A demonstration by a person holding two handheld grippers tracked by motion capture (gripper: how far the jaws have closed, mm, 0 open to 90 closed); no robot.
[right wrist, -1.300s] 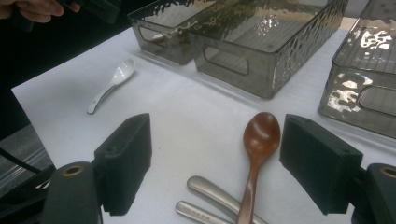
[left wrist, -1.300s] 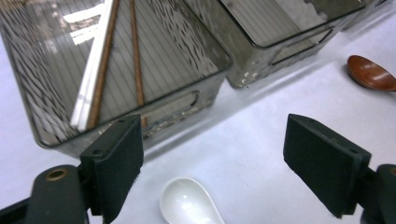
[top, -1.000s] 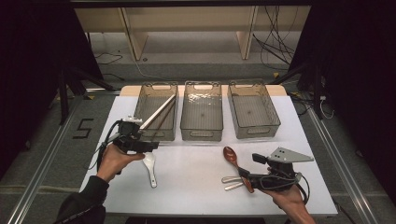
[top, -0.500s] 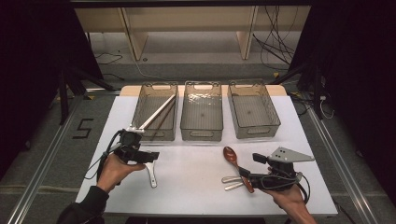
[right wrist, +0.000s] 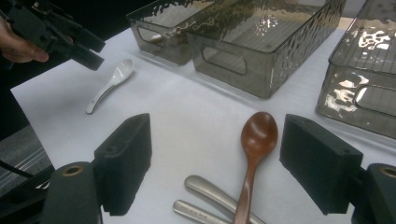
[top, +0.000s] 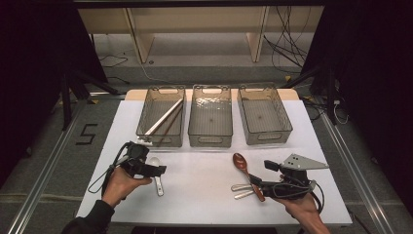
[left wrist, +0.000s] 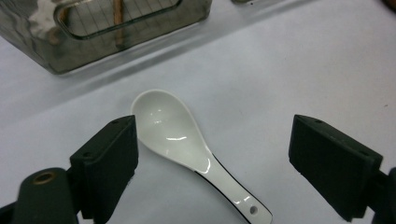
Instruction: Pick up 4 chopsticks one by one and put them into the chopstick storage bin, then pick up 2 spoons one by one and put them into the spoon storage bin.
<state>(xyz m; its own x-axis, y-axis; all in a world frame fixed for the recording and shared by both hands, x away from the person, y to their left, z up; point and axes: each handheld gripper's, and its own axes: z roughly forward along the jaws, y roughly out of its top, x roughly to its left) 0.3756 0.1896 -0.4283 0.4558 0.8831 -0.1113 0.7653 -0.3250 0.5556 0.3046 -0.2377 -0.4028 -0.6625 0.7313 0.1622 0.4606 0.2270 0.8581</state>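
A white ceramic spoon (top: 156, 178) lies on the white table (top: 204, 165), in front of the left bin. My left gripper (top: 158, 170) hovers right over it, open; in the left gripper view the spoon (left wrist: 182, 135) lies between the spread jaws of the gripper (left wrist: 212, 133), untouched. At the front right lie a brown wooden spoon (top: 245, 171) and two metal handles (top: 242, 191). My right gripper (top: 256, 183) is open just behind them. The wooden spoon (right wrist: 254, 149) rests between its jaws (right wrist: 215, 140), with the metal handles (right wrist: 210, 193) beside it.
Three smoky clear bins stand in a row at the back: the left bin (top: 142, 122) holds long wooden sticks (top: 163, 118), while the middle bin (top: 210, 137) and the right bin (top: 265, 138) look empty. Bare table lies between my hands.
My left gripper has drawn back from the left bin toward the person and come down over the white spoon. The right gripper has stayed put.
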